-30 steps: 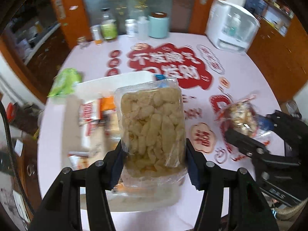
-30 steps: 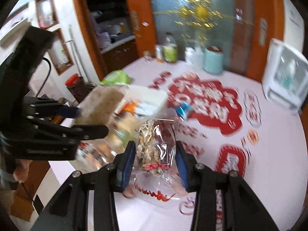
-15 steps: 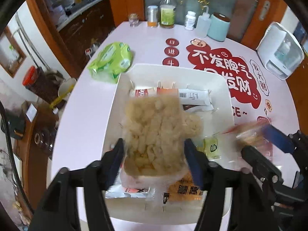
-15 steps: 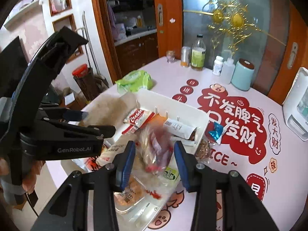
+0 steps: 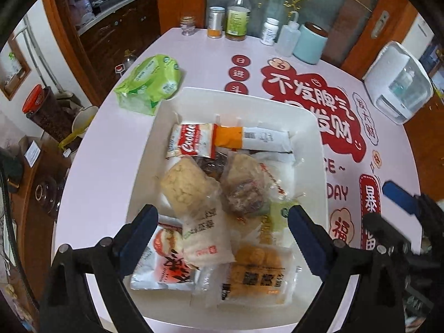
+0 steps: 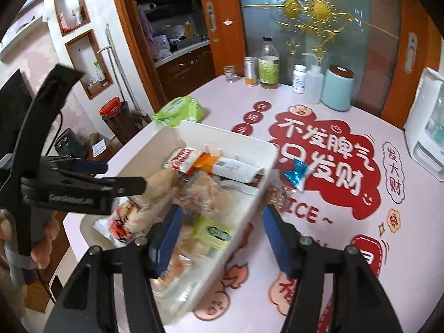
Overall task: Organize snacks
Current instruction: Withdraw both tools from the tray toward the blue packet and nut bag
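Inspector A: Since the earlier frames, the clear bag of pale puffed snacks (image 5: 188, 186) had left the left gripper (image 5: 222, 230) and lay in the white bin (image 5: 319, 149). Its jaws had just been opening and stood wide apart, gripping nothing.

Inspector B: And the right gripper (image 6: 222, 222)?

Inspector A: Its jaws had also just been opening, apart over the bin's right wall. Its nut packet (image 5: 241, 186) rested beside the puffs, near the bin's middle.

Inspector B: Legible writing?

Inspector A: A red-and-white packet (image 5: 194, 141) at the bin's far side read "Cookie", partly cut off. The table mat (image 5: 308, 97) carried red Chinese characters plus "DAY". The left gripper's lettering was too blurred. A green pack (image 5: 149, 86) lay off the bin's far-left corner.
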### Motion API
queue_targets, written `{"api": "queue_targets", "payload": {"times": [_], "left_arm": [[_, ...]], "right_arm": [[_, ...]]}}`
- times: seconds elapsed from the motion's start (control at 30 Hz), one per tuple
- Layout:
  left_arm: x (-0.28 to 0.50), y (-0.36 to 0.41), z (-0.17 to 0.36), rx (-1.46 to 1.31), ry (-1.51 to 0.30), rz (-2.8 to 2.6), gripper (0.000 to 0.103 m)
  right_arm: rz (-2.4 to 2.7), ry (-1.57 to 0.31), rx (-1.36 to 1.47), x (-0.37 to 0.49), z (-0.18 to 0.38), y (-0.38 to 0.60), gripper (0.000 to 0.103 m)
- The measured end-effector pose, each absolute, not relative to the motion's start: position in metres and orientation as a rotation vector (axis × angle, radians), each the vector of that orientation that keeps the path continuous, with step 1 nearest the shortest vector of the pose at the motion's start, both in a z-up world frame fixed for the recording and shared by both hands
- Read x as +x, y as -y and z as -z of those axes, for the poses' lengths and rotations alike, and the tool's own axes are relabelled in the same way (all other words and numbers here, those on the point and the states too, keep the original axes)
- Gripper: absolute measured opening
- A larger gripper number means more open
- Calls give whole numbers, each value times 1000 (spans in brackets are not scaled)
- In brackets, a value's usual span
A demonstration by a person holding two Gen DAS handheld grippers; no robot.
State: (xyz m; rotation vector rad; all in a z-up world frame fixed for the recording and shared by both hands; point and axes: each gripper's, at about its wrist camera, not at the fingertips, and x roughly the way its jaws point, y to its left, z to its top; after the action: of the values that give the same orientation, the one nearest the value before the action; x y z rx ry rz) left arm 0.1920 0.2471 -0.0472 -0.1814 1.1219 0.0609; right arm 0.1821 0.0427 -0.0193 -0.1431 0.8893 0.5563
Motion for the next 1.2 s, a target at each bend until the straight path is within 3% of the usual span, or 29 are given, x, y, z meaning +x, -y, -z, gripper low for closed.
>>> {"api": "queue_targets", "payload": {"times": [0.43,0.63,0.97,1.2], "left_arm": [[208,-146,29,45,-1079,100,94],[250,-116,16,109,-1066,139,94],[352,-93,25,139,-1106,121,94],[374,-100,49,78,-1139,79,94]], "right_arm": [[-420,-961,-61,251,38,38,61],[-431,-1013,19,284,68,56,60],[-545,-1111,64,307,135,22,60],[-574,-1149,106,323,162,1,60]]}}
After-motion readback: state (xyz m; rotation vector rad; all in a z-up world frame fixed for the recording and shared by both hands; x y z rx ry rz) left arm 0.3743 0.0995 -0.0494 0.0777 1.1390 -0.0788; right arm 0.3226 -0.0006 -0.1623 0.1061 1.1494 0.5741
